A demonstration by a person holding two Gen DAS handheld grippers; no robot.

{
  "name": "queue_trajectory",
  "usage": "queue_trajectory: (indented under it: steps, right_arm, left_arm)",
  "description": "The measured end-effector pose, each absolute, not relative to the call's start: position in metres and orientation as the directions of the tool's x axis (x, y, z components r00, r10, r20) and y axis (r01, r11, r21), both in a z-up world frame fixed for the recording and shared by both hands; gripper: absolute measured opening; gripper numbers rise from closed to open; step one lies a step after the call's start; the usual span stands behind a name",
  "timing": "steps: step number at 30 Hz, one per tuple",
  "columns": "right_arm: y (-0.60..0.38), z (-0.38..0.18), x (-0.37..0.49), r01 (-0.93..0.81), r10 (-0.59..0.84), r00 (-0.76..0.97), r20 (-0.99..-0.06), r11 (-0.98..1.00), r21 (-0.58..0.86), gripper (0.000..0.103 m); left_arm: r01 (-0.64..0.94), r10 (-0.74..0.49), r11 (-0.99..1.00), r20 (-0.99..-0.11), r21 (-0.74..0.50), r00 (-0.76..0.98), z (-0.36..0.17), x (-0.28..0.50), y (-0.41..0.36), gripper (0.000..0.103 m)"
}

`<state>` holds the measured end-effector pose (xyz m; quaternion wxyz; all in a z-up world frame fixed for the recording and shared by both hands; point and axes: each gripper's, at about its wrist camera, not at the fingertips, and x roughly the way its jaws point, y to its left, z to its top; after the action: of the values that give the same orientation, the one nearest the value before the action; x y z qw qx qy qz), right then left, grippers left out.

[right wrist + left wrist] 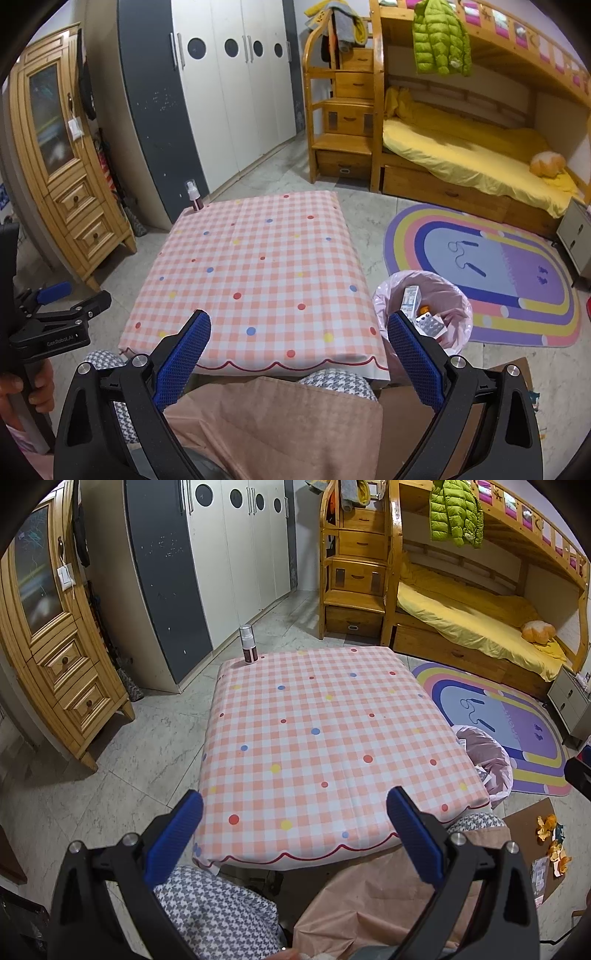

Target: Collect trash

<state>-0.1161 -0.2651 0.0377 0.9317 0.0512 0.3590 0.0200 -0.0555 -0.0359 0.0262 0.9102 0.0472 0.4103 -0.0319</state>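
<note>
- Trash bin (424, 314), pink-lined, stands just right of the right gripper (297, 334), holding a carton and a blister pack.
- Both the right gripper and the left gripper (293, 819) gape wide, holding nothing, above the near edge of the surface (314, 720).
- Orange peels (554, 843) on the floor show only in the left view, far right.
- Spray bottle (248, 644) stands at the far-left corner.

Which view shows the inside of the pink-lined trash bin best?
The right wrist view: the trash bin opens toward the camera, showing cartons and a blister pack. The left wrist view shows only its side behind the table.
</note>
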Motion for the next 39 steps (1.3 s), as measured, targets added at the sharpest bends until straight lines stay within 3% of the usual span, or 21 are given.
queue_trajectory:
  steps: [39]
  right_arm:
    - [-0.2686,0.0354,-0.1159,0.006,0.075,0.742,-0.666,0.993,0.117,0.095]
  left_arm:
    - [0.096,-0.015,0.993,-0.747,0.066,0.665,0.0258,-0.0541,-0.0349,0.097]
